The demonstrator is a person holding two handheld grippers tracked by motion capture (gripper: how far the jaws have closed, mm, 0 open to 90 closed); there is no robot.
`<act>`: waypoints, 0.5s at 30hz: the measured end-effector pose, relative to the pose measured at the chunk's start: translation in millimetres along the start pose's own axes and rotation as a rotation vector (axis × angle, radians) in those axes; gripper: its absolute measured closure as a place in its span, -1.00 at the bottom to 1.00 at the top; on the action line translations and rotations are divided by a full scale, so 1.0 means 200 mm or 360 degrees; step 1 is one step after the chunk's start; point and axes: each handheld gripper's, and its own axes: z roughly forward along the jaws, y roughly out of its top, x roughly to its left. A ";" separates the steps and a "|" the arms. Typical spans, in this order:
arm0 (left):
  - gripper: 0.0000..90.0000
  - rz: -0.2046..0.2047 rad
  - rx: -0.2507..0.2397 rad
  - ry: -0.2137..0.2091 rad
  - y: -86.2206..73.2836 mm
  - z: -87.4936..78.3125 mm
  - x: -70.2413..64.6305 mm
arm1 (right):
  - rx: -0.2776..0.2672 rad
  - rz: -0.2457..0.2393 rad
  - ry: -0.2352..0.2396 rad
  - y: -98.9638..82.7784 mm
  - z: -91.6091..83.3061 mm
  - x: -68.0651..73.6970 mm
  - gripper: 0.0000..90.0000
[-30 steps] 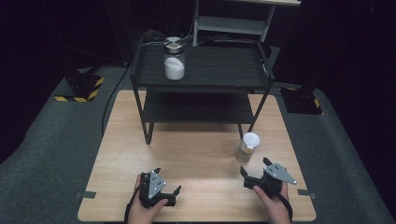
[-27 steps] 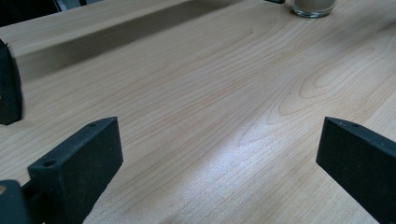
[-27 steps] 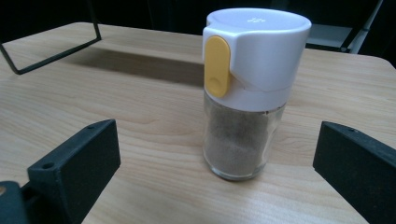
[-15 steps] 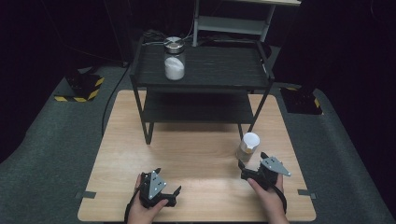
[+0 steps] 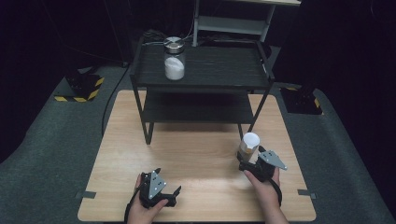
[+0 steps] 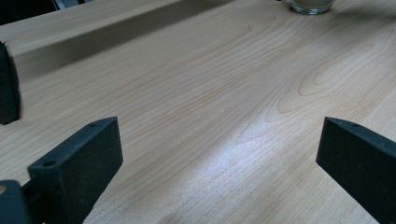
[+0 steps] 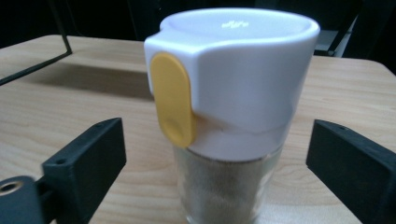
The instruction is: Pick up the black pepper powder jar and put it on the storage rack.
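Note:
A glass shaker (image 5: 249, 143) with a white lid and a yellow tab stands upright at the table's right; brownish powder fills it (image 7: 219, 186). My right gripper (image 5: 243, 160) sits just in front of it. In the right gripper view (image 7: 219, 163) the shaker stands between the two black jaws, with a gap on each side. Those jaws have just been closing and do not touch the glass. My left gripper (image 5: 173, 193) rests open near the front edge, with bare wood between its jaws (image 6: 219, 158). The shaker's base (image 6: 312, 5) shows far off in the left gripper view.
A black two-level rack (image 5: 201, 77) stands at the back of the wooden table (image 5: 196, 154). A glass jar (image 5: 174, 60) with a metal lid and white powder sits on its top shelf. Dark floor surrounds the table.
My right gripper has moved left and forward to the shaker, so its jaws now stand on either side of it. The left gripper has stayed put.

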 end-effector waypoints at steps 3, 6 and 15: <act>-0.99 -0.0009 -0.0003 0.0000 0.00 0.00 0.00 | -0.0017 -0.0001 -0.0025 0.00 0.01 0.01 -0.68; -0.99 -0.0008 -0.0003 -0.0006 0.00 0.00 0.01 | -0.0030 0.0013 -0.0040 0.00 0.03 0.02 -0.58; -0.99 -0.0005 -0.0001 -0.0004 0.00 0.00 0.00 | -0.0041 0.0027 -0.0083 0.00 0.05 0.03 -0.32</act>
